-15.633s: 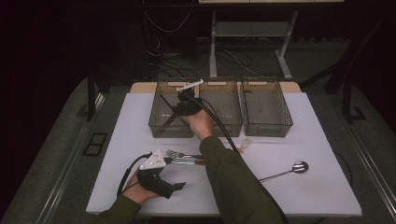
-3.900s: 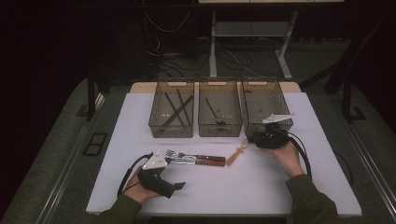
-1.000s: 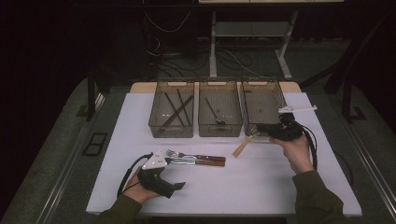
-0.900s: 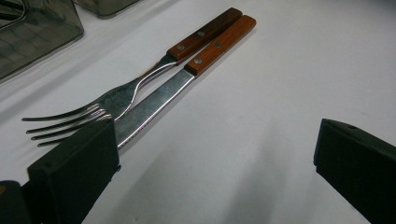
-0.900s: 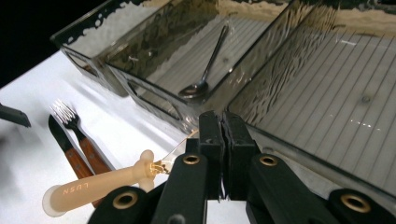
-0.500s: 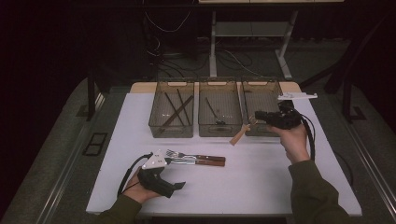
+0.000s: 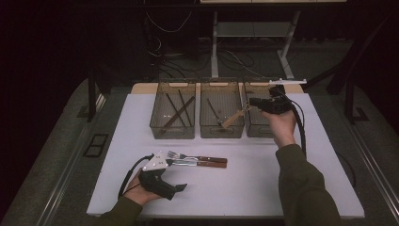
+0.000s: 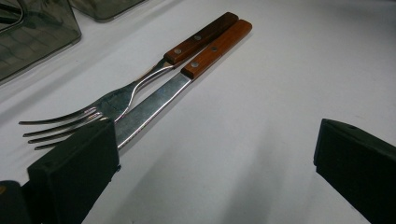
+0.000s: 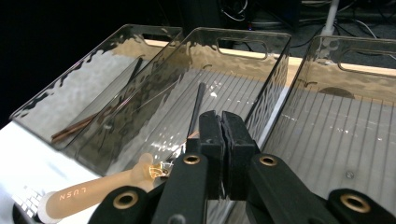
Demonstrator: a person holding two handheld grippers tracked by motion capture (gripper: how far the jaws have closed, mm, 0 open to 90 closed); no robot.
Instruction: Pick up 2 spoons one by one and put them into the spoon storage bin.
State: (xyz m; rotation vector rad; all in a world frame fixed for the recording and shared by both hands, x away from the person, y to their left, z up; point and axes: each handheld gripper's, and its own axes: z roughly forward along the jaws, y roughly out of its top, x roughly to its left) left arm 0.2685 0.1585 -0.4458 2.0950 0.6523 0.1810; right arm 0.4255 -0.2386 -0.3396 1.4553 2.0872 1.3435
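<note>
A person's right gripper [image 7: 254,100] holds a light wooden-handled utensil [image 7: 234,117] in the air near the table's [image 7: 244,188] far edge, above the middle one [image 7: 222,136] of three clear bins. Its jaws are pressed together on the thin metal end, while the handle, stamped LUSN, slopes down and away. The utensil looks light and stiff. Its smooth metal neck may swivel in so narrow a pinch, and the thicker wood would likely give a surer hold. The left gripper [image 7: 173,175] rests by the near left corner, jaws spread wide and holding nothing. Just beside it, a fork [image 7: 181,156] and a knife [image 7: 197,164] lie side by side.
</note>
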